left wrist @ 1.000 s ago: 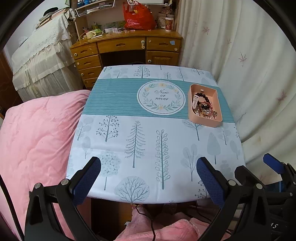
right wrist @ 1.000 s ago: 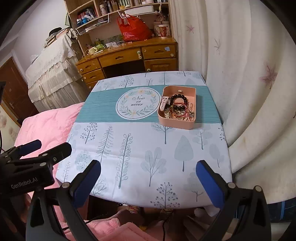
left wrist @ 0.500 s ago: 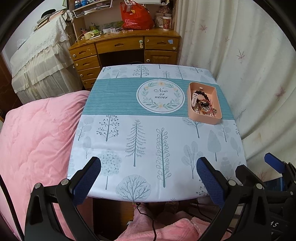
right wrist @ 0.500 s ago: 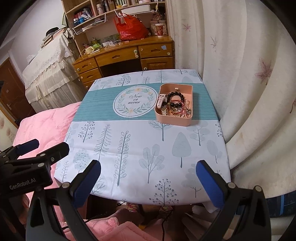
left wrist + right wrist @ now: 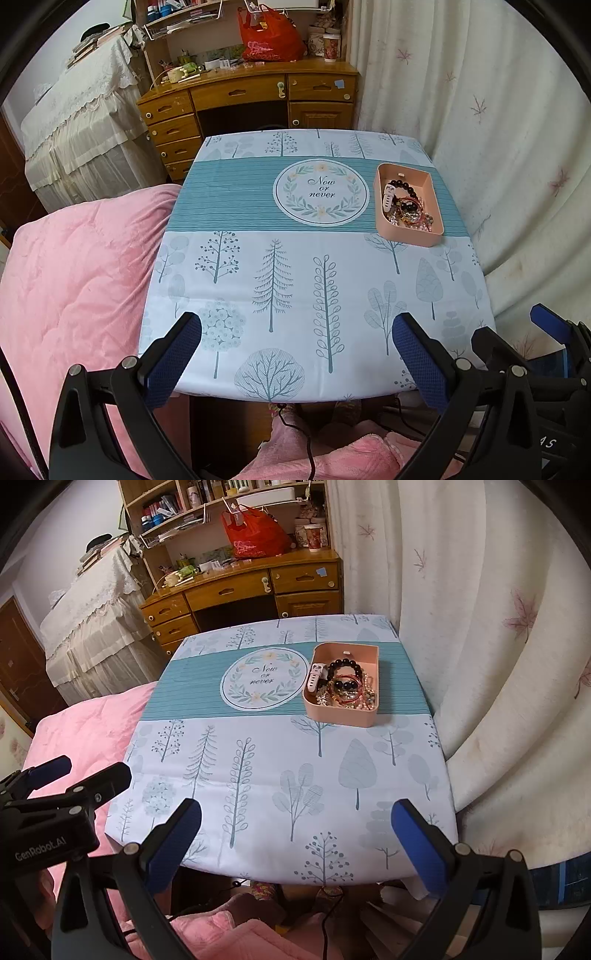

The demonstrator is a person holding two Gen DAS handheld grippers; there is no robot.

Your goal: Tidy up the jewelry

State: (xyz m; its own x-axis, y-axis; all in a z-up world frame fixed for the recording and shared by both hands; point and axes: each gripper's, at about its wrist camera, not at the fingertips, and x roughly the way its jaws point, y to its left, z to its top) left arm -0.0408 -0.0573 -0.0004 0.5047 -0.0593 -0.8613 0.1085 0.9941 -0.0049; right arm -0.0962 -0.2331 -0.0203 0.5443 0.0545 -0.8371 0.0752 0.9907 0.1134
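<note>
Left wrist view: left hand-held gripper (image 5: 295,354) hangs over the near edge of the bench (image 5: 295,295), jaws spread wide, nothing between them. Right wrist view: right hand-held gripper (image 5: 295,838) likewise wide open and empty, at the near edge, well apart from the work. Pink tray (image 5: 371,686) sits on the teal band of the tablecloth (image 5: 258,775), far right of the bench, just beside the round "Now or never" emblem (image 5: 264,681). Inside, a tangled heap: a white watch (image 5: 316,677) against the left wall, a dark bead bracelet (image 5: 343,664) toward the far end, red cord loops (image 5: 349,690) and small pale beaded strands (image 5: 365,698) piled at the near end. Nothing lies outside the tray yet. Judgement: every piece is light; strands are limp and will likely drag neighbours up if snagged. Dark bead bracelet looks smooth and round, so may slip; pinch across one section of beads. Watch is stiffest and least entangled; take it across the strap near the case. Tray itself looks light and may slide on the cloth; the left hand-held gripper could steady its rim.
</note>
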